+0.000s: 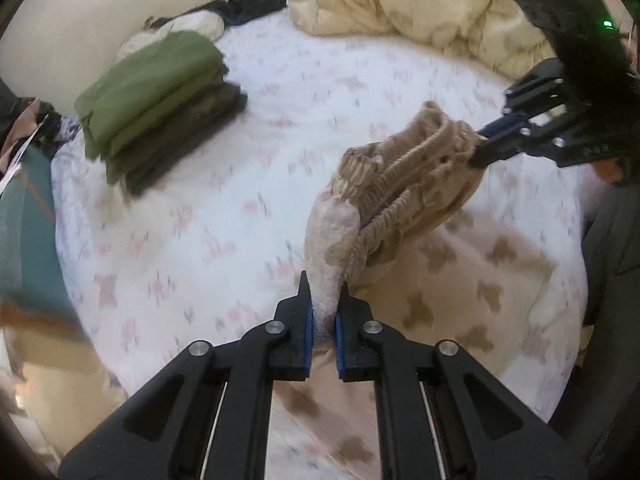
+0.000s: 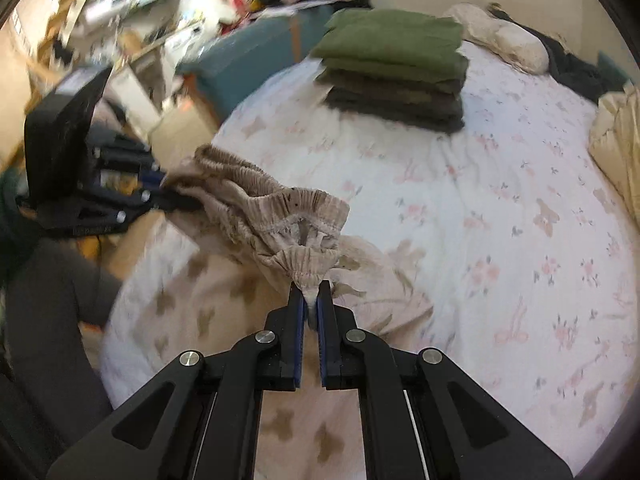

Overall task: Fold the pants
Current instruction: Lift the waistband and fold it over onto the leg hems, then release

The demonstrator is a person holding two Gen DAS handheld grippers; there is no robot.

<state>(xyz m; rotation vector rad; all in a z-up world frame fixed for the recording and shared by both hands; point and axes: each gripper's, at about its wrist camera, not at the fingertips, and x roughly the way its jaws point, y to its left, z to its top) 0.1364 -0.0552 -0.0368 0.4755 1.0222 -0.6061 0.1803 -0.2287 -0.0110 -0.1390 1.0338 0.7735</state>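
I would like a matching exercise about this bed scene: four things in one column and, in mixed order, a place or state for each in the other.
Things:
1. beige bear-print pants
2. stack of folded green and dark clothes
3. cream crumpled quilt
4. white floral bed sheet

Places or states:
A. bunched at the far end of the bed
B. spread flat under everything
C. held by the waistband at both ends
D. piled neatly near the bed's edge

Pairs: 1-C, 2-D, 3-A, 4-B
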